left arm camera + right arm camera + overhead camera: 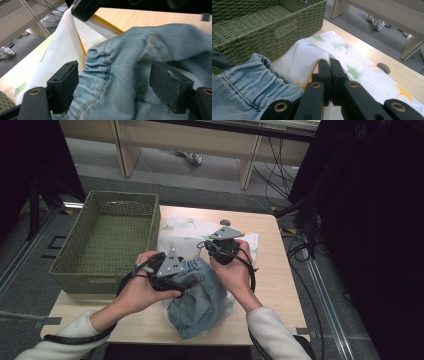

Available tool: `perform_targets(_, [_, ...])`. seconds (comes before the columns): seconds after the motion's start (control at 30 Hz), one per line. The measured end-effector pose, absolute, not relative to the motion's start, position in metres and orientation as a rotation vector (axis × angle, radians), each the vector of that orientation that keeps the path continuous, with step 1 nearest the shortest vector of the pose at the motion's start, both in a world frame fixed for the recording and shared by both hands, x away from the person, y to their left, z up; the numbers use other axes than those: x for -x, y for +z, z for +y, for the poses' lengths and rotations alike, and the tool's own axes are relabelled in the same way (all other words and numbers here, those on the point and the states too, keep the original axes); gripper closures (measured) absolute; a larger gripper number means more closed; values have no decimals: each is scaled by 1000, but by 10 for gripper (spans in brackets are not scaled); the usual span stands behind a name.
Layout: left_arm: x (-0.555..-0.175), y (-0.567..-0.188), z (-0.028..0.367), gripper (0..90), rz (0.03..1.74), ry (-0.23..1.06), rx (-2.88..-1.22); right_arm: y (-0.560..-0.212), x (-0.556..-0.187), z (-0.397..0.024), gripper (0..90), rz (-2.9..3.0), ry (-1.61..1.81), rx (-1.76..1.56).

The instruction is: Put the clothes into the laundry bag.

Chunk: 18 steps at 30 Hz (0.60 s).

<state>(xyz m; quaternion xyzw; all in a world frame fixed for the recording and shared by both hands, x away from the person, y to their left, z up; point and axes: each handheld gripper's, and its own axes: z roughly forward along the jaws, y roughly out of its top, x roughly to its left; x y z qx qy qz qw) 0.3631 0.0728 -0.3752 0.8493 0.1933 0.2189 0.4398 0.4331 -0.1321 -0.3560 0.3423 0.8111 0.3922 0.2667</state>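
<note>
The denim garment (200, 292) lies bunched on the white leaf-print cloth (187, 230) at the table's front edge. The left gripper (112, 82) straddles its waistband, jaws apart, seemingly to regrip. The right gripper (329, 67) pinches the cloth's edge, lifting it clear beside the green woven basket (107, 237).

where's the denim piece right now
In the high view the denim garment lies bunched at the table's near edge, on the white leaf-print cloth, right of the green basket, between the open left gripper's jaws.
</note>
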Motion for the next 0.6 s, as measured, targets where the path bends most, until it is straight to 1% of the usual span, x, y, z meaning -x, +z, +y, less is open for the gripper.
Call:
perform_targets(0.2, [-340,-377,86,206,404,431,-2149,-356,-434,-133,900,2188,1054,-934])
perform_targets(0.4, [-326,-401,82,184,330,296,-2247,-356,-434,-134,900,2190,1053,-937])
perform_targets(0.6, [-321,-441,64,153,255,289,-2406,-356,-434,-133,900,2191,1047,-929])
